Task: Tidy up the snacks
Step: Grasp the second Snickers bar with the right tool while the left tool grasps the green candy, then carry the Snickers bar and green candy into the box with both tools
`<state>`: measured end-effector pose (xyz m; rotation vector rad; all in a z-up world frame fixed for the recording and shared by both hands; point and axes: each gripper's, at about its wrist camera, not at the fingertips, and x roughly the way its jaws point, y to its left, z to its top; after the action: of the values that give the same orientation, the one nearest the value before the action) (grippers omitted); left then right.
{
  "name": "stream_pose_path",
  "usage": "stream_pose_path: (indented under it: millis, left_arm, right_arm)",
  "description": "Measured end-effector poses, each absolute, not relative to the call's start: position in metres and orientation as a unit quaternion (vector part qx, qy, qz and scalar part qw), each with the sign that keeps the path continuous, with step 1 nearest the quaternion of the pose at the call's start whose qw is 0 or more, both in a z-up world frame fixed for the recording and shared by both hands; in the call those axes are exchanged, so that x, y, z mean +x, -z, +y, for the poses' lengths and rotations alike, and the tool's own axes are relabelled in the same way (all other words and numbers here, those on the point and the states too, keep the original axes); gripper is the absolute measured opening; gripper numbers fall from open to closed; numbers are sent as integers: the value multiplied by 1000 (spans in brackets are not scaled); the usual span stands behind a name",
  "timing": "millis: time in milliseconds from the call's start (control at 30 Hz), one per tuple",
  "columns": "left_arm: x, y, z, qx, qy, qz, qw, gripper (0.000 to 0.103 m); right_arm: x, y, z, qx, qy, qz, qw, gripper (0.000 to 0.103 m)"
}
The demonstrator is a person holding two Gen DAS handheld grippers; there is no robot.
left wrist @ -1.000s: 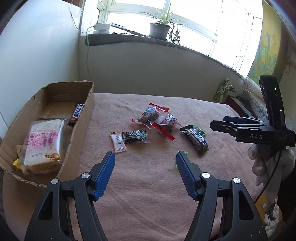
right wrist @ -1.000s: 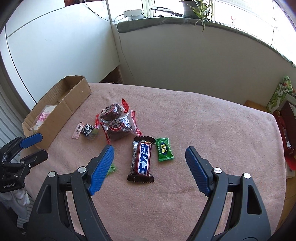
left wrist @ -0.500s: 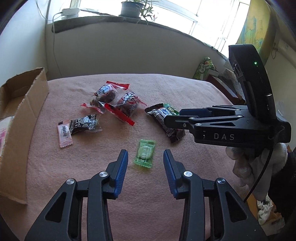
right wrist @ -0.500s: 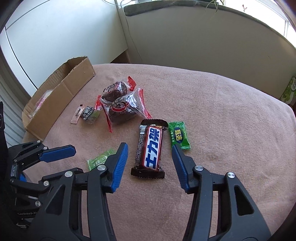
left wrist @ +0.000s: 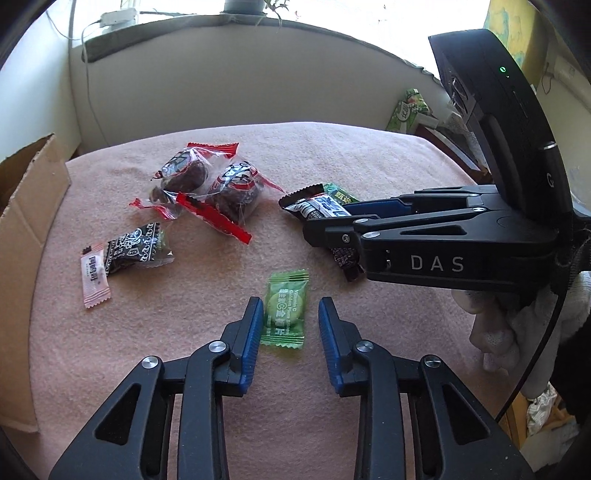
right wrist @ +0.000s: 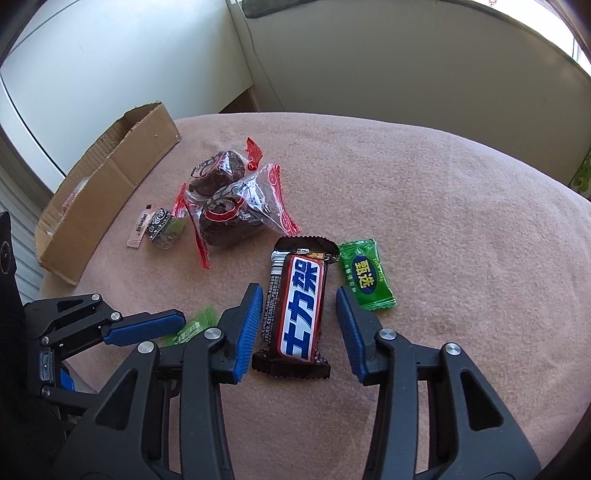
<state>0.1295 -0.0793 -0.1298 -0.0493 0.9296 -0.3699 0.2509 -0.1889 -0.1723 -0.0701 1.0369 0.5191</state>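
Pink blanket (right wrist: 443,184): chocolate bar (right wrist: 299,306) between right gripper (right wrist: 299,314) fingers, parted; left gripper (left wrist: 290,325) parted around green candy (left wrist: 285,308).

Light: bright daylight from the window (left wrist: 258,7) ahead of the left gripper (left wrist: 291,321), blown out to white.
Glare: sheen on the clear snack wrappers (right wrist: 236,206) and chocolate bar (right wrist: 299,306).
Shadows: soft and short on the pink cloth (right wrist: 443,206) beneath both grippers.
Distortion: strong fisheye bending of walls, dark vignette in the corners.
Focus: sharp near the blue pads (left wrist: 251,332); wrapper print readable.

Both grippers (left wrist: 290,317) (right wrist: 299,306) low, fingers parted.
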Motion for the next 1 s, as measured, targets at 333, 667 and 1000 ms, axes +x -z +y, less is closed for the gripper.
stream_pose_path:
  millis: [333,667,1000]
  left_arm:
    - [129,130,-80,-19,170,440,882,20]
    - [119,125,-75,-25,169,431,886,20]
    - [94,101,-46,-43,161,400,901,20]
  right_arm:
    - [249,173,-184,-49,-240,486,839,30]
    - [246,169,-189,-29,-238,483,842,30]
    - [226,143,-191,-29,-243,458,855,30]
